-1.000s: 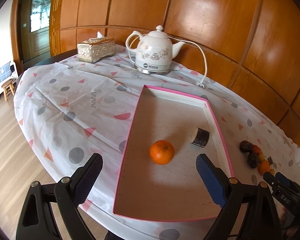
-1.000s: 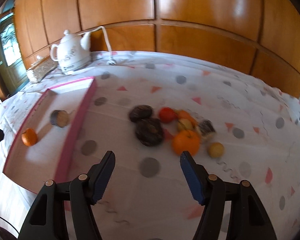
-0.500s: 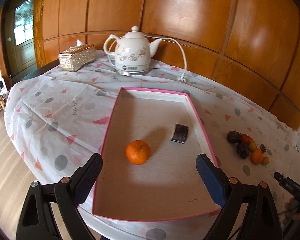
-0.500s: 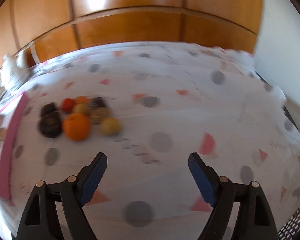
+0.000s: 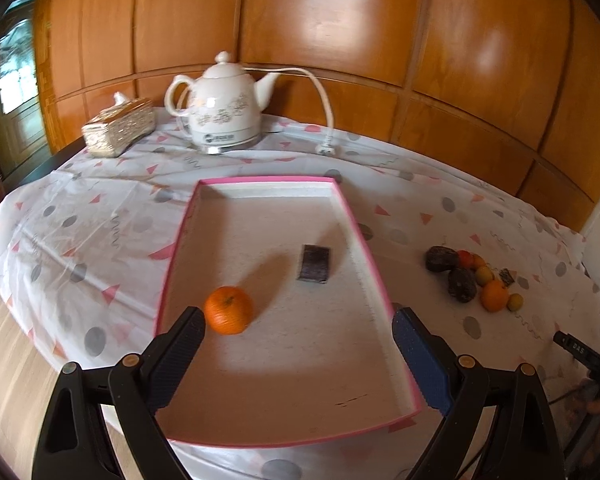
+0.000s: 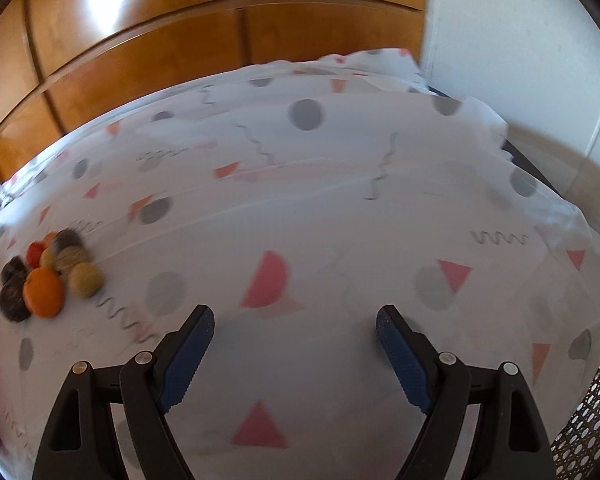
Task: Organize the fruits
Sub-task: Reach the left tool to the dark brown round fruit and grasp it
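While both grippers are hanging open over the table, the fruits are waiting in two spots.

The left gripper [image 5: 296,340] is pointing down at the pink tray [image 5: 374,264] with its jaws wide apart and nothing between them. One orange [image 5: 228,309] is sitting in the near left part of the tray, just beside the gripper's left finger [image 5: 178,354]. A small dark block [image 5: 314,263] is lying farther in, toward the right wall. The right gripper [image 6: 295,338] is also standing wide open, holding nothing, over bare dotted tablecloth [image 6: 340,208]. The pile of fruits [image 6: 46,274] is lying on the cloth far off to its left, well apart from its fingers, between the gripper and the tray. A white teapot [image 5: 224,110] and a tissue box [image 5: 118,132] are standing at the far side.
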A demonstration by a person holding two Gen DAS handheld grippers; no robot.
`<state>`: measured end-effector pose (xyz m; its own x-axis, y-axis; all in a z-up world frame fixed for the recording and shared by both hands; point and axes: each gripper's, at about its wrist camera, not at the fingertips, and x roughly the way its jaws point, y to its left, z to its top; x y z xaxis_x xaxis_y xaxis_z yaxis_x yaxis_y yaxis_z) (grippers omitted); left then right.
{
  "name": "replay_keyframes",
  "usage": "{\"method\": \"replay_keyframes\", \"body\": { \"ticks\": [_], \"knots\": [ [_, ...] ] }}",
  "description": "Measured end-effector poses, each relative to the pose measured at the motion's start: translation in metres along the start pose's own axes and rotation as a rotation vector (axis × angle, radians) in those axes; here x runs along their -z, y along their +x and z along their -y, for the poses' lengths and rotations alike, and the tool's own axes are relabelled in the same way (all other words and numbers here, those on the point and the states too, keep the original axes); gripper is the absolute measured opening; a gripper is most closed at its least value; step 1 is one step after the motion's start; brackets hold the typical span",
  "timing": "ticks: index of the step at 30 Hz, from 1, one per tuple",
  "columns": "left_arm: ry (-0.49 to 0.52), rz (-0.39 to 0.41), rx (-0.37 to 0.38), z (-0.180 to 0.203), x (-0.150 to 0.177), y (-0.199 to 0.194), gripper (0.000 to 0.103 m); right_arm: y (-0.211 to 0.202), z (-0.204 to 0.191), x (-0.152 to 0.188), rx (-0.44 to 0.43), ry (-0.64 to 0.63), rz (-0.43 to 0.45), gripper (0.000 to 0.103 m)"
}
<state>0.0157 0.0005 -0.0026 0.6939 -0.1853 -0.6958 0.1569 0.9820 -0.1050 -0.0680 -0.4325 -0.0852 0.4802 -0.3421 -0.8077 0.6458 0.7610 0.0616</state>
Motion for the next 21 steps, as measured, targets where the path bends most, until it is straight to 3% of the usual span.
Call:
{"method": "replay_keyframes", "body": {
  "ticks": [16, 19, 21],
  "knots": [
    [0.166, -0.075, 0.135, 0.083, -0.027, 0.032, 0.094, 0.005, 0.033, -0.004, 0.081, 0.107, 0.034, 0.085],
    [0.179, -0.105, 0.171, 0.100, -0.032, 0.046, 0.091, 0.005, 0.034, -0.003, 0.087, 0.106, 0.038, 0.085],
    [0.192, -0.126, 0.185, 0.111, -0.033, 0.057, 0.084, 0.006, 0.035, -0.003, 0.099, 0.108, 0.041, 0.085]
  ]
}}
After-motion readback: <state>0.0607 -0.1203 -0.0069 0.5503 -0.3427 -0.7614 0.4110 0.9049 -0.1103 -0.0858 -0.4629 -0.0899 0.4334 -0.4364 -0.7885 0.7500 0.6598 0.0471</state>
